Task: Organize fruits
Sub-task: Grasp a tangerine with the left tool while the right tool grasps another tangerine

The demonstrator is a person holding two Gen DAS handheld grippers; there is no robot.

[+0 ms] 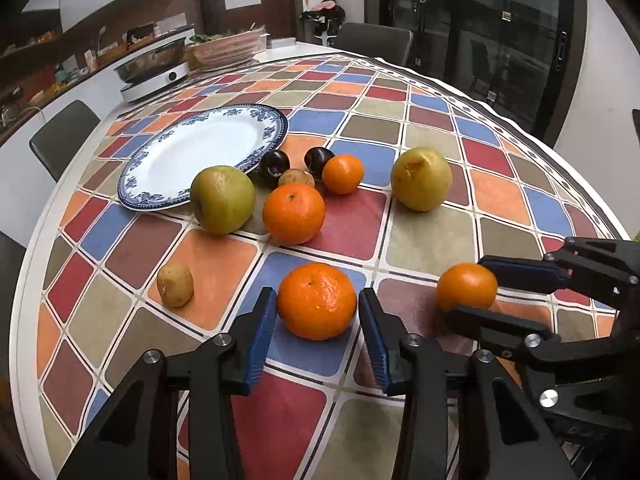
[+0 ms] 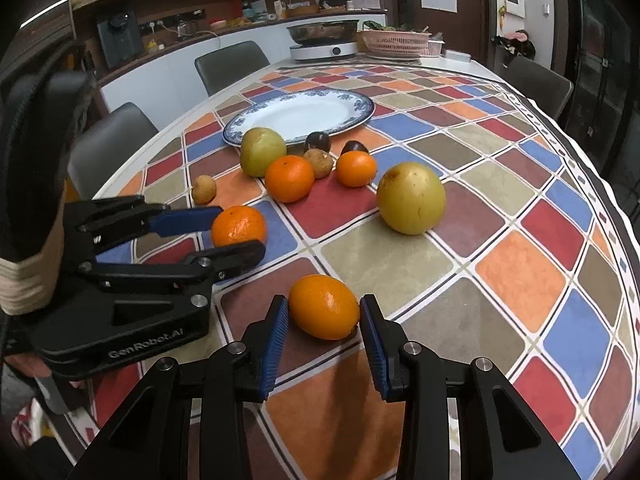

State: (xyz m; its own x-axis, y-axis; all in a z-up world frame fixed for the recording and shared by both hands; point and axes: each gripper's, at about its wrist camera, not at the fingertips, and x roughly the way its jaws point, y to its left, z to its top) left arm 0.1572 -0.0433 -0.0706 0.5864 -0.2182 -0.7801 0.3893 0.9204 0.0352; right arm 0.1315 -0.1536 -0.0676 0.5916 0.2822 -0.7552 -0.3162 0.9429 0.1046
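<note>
Orange fruit near the table's front edge: in the left wrist view the left gripper [image 1: 318, 320] is clamped on a mandarin [image 1: 316, 300]. In the right wrist view the right gripper [image 2: 324, 320] is clamped on an orange [image 2: 324, 306]. Picking step; next, I judge, lift both toward the plate [image 2: 300, 114].

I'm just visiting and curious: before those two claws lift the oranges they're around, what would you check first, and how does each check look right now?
1. Left gripper centred on its orange: ok, a pad on each side.
2. Right gripper centred on its orange: ok.
3. Pads actually pressing the fruit: cannot tell for the left; the right looks in contact on both sides.
4. The two grippers clear of each other: ok, close but apart.
5. Plate free to receive fruit: ok, nothing on it.
6. Lift path clear of the other fruit: ok; the small brown fruit sits off to the side.
</note>
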